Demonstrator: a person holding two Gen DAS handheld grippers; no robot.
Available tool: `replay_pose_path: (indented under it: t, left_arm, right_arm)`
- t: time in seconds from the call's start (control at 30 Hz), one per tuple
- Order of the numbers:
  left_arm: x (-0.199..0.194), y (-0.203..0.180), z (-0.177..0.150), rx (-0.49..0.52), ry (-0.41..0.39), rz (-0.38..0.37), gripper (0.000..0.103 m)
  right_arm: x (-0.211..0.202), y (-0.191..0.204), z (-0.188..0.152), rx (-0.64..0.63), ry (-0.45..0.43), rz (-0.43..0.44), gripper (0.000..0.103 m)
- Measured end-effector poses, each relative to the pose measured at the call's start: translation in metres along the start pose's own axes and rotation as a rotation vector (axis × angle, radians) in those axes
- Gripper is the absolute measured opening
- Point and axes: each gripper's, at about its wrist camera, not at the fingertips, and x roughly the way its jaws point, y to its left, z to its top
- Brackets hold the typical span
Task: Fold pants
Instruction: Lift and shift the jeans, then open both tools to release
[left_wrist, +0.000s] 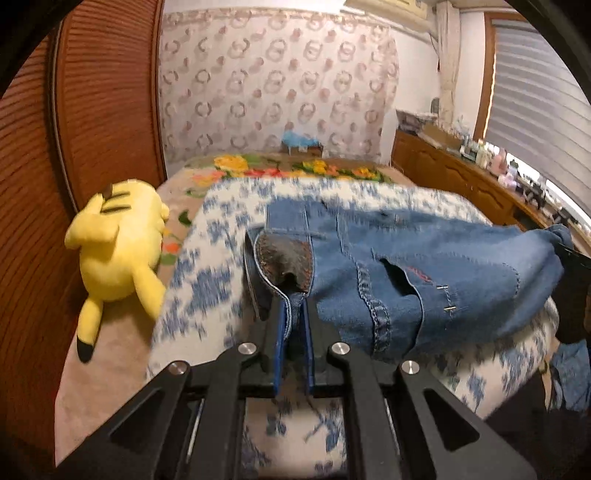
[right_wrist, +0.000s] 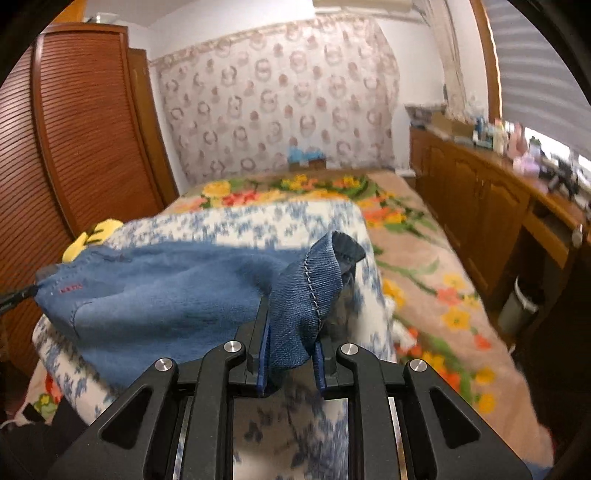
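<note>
Blue denim pants (left_wrist: 424, 273) are stretched between my two grippers above a blue-and-white patterned blanket (left_wrist: 207, 258) on the bed. My left gripper (left_wrist: 293, 314) is shut on the waistband end, beside the brown leather patch. My right gripper (right_wrist: 291, 332) is shut on a bunched denim edge of the pants (right_wrist: 166, 288). The pants hang slightly lifted, with a pocket and red stitching visible. The other gripper shows dimly at the right edge of the left wrist view and at the left edge of the right wrist view.
A yellow plush toy (left_wrist: 118, 251) lies on the bed left of the blanket, also peeking in the right wrist view (right_wrist: 92, 236). A wooden wardrobe (left_wrist: 92, 129) stands left. A wooden sideboard (right_wrist: 480, 199) with clutter runs along the right. A floral bedspread (right_wrist: 424, 266) covers the bed.
</note>
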Motion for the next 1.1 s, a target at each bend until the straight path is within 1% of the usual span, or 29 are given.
replay_pose_path:
  t: [0.03,0.13,0.17,0.2,0.23,0.3,0.33,0.37,0.4,0.47,0.53,0.67,0.8,0.93,0.97,1.0,1.1]
  left_arm:
    - [0.003,0.0,-0.003,-0.002,0.012,0.005,0.011]
    - [0.007,-0.003,-0.011,-0.003,0.044,0.014,0.017]
    - [0.008,-0.004,-0.012,-0.002,0.048,0.017,0.022]
    - [0.007,-0.005,-0.012,0.003,0.051,0.027,0.023]
    - [0.005,-0.006,-0.011,0.009,0.046,0.034,0.024]
    - [-0.002,-0.007,-0.008,0.014,0.028,0.032,0.031]
    - [-0.004,-0.007,-0.007,0.015,0.021,0.029,0.038]
    - [-0.005,-0.007,-0.006,0.016,0.015,0.029,0.041]
    - [-0.007,-0.009,-0.004,0.021,0.011,0.027,0.042]
    - [-0.006,-0.012,-0.001,0.03,0.011,0.021,0.049]
    - [-0.006,-0.019,0.0,0.036,0.003,0.007,0.052]
    - [0.003,-0.035,0.004,0.054,-0.003,-0.003,0.052]
    - [0.014,-0.053,0.01,0.079,0.003,-0.043,0.052]
    - [0.024,-0.074,0.014,0.096,0.006,-0.082,0.052]
    - [0.025,-0.078,0.014,0.099,0.007,-0.088,0.052]
    - [0.026,-0.082,0.015,0.105,0.008,-0.094,0.052]
    - [0.029,-0.095,0.016,0.123,0.013,-0.098,0.052]
  right_arm:
    - [0.004,0.0,-0.005,0.004,0.019,0.001,0.017]
    - [0.009,-0.003,-0.016,0.03,0.034,0.005,0.019]
    - [0.009,-0.004,-0.019,0.039,0.041,0.006,0.023]
    - [0.011,-0.005,-0.02,0.049,0.046,0.008,0.024]
    - [0.01,-0.007,-0.022,0.063,0.047,0.01,0.024]
    - [0.006,-0.007,-0.027,0.072,0.051,0.015,0.025]
    - [0.005,-0.008,-0.029,0.075,0.055,0.016,0.025]
    - [0.005,-0.008,-0.033,0.075,0.06,0.014,0.025]
    - [0.005,-0.009,-0.036,0.077,0.066,0.013,0.025]
    - [0.005,-0.01,-0.04,0.085,0.072,0.017,0.025]
    - [0.002,-0.01,-0.043,0.093,0.071,0.018,0.025]
    - [-0.003,-0.013,-0.046,0.11,0.078,0.023,0.025]
    - [-0.006,-0.015,-0.048,0.106,0.093,0.018,0.025]
    - [-0.009,-0.013,-0.046,0.096,0.087,0.009,0.025]
    - [-0.01,-0.013,-0.044,0.094,0.081,0.009,0.024]
    - [-0.01,-0.013,-0.043,0.09,0.075,0.008,0.02]
    - [-0.011,-0.01,-0.037,0.078,0.059,0.005,0.017]
